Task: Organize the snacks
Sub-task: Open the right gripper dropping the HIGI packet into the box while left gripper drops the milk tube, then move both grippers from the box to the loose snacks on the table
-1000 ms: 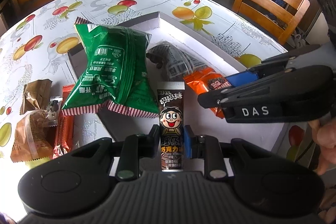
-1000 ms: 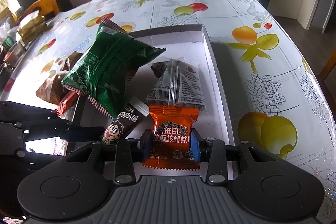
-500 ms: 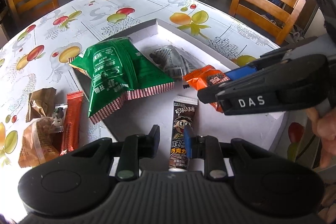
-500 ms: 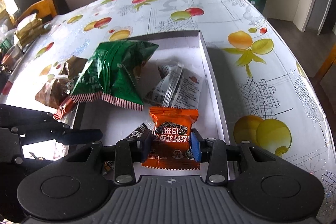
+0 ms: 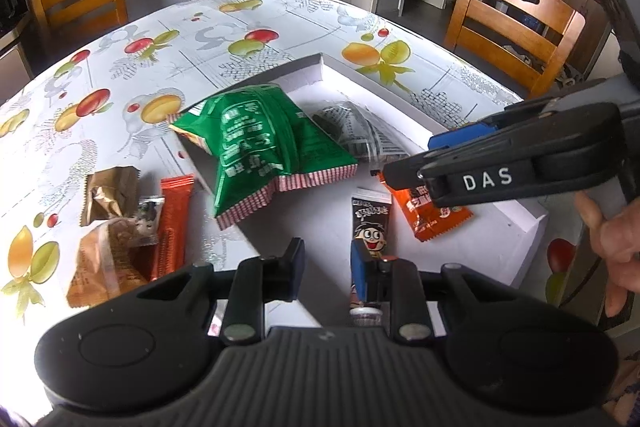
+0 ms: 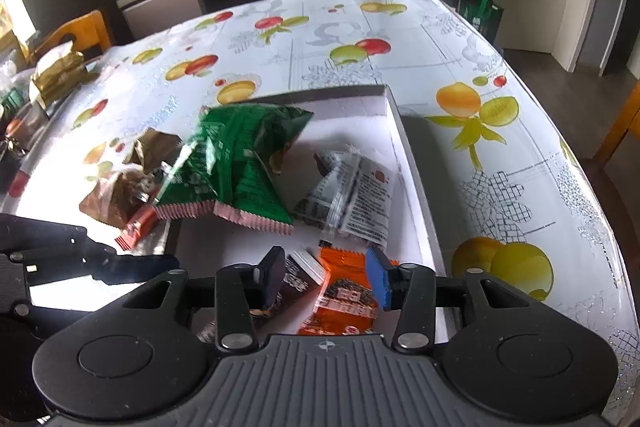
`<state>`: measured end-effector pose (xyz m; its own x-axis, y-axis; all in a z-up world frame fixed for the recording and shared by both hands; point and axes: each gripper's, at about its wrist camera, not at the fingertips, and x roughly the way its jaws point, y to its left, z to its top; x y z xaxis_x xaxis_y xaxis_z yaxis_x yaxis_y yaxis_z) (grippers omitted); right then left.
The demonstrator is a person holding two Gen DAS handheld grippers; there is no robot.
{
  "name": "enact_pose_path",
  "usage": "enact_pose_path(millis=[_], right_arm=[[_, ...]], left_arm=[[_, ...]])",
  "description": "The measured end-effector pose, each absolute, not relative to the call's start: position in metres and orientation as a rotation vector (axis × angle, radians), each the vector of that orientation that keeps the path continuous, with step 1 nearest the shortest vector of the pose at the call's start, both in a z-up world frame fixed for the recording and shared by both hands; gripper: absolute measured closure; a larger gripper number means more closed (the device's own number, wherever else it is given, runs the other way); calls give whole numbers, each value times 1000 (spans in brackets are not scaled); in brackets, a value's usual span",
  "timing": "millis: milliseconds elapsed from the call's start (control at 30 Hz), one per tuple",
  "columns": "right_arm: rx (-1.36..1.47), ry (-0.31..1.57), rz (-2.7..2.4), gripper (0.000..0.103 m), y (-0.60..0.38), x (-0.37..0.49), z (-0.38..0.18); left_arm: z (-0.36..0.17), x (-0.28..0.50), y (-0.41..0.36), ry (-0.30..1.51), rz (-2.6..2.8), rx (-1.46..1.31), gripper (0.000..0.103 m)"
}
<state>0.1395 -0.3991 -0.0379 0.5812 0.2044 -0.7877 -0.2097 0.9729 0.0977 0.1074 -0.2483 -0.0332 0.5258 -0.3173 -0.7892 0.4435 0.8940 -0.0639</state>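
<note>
A shallow white box (image 5: pixel 360 75) lies on the fruit-print table. In it are a green bag (image 5: pixel 260 147) that overhangs the left rim, a clear printed packet (image 5: pixel 360 131), an orange packet (image 5: pixel 432 211) and a brown cartoon-face tube (image 5: pixel 370 223). My left gripper (image 5: pixel 326 267) hovers at the box's near edge, open with nothing between its pads. The tube lies under its right finger. My right gripper (image 6: pixel 326 277) is opening its jaws over the orange packet (image 6: pixel 344 303). The packet rests on the box floor, and the pads are clear of it.
Left of the box lie a brown wrapper (image 5: pixel 108 195), an orange bar (image 5: pixel 172 223) and a brownish clear bag (image 5: pixel 100 267). Wooden chairs (image 5: pixel 516 27) stand around the table. A person's hand (image 5: pixel 608 239) holds the right gripper's handle. The table edge runs along the right.
The left gripper has drawn back and up, leaving the tube lying in the box. The right jaws have widened off the orange packet. The green bag lies flatter.
</note>
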Motion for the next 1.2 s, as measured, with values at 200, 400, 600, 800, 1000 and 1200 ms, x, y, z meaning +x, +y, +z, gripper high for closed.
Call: enact_pose_path(millis=[200,400,600,800,1000,1200], right_arm=[[-8,882,285,53,-379,137,-27],[-4,845,344,53,-353,135,-16],[-10,819,398,53,-326,134,-6],[-25,823,439,52,-301,132,-3],[-31,831,458,52,-283,132,-5],[-40,851,476,50,-268,132,-9]], left_arm=[[-27,102,-225,896,-404,137,80],[-23,97,-197,889,-336,112,73],[-18,92,-170,870,-281,103,65],[-16,88,-145,862,-233,85,57],[-14,87,-125,855,-197,77,56],[-17,91,-107,856,-159,70,53]])
